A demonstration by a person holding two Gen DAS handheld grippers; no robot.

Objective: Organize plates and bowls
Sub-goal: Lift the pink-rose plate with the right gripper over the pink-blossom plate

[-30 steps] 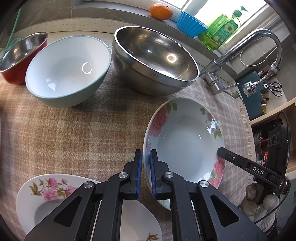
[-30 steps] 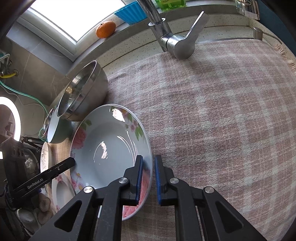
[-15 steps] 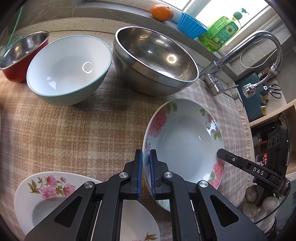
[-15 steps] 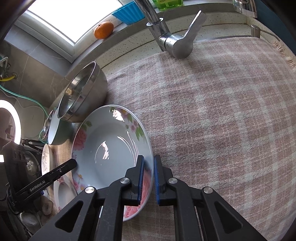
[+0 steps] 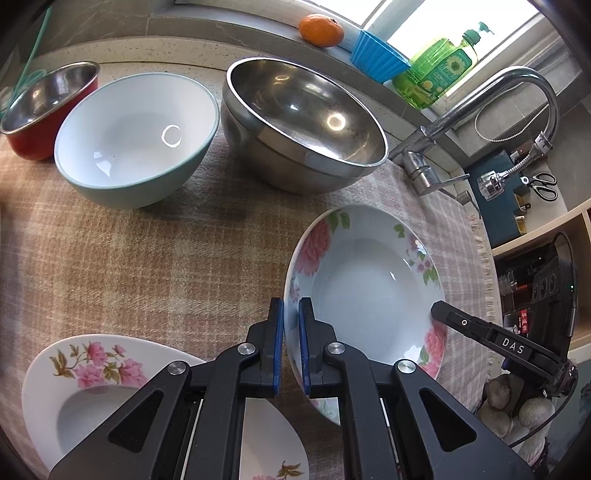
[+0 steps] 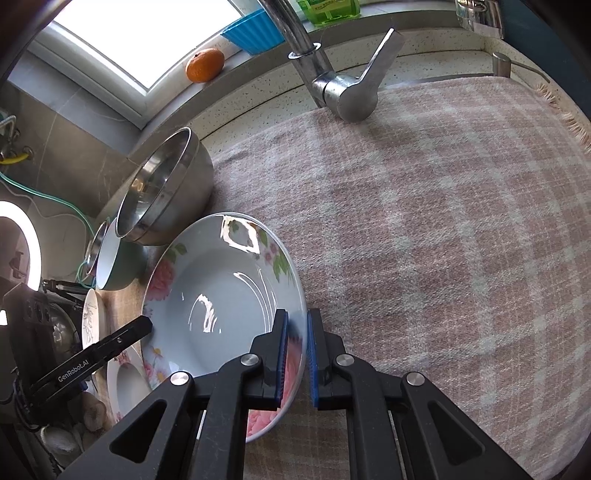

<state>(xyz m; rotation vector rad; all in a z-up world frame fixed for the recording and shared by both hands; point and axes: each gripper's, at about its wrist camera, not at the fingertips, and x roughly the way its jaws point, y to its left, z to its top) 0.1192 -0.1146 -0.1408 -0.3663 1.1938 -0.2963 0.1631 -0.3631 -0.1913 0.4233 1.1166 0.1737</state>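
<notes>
A deep floral plate point(image 5: 369, 295) is held between both grippers above the checked cloth. My left gripper point(image 5: 290, 314) is shut on its near rim. My right gripper point(image 6: 295, 325) is shut on the opposite rim; the plate shows in the right wrist view point(image 6: 221, 295). A second floral plate point(image 5: 92, 376) lies on the cloth at the lower left, under my left gripper. A white-and-teal bowl point(image 5: 136, 136), a large steel bowl point(image 5: 303, 122) and a red steel-lined bowl point(image 5: 44, 107) stand in a row at the back.
A tap point(image 5: 480, 110) stands behind the cloth at the right. An orange point(image 5: 321, 24), a blue cup point(image 5: 376, 55) and a green soap bottle point(image 5: 436, 74) sit on the sill. The checked cloth point(image 6: 443, 221) stretches to the right of the held plate.
The held plate and both grippers have shifted slightly; the plate sits a little higher and nearer the steel bowl. Both grips are unchanged.
</notes>
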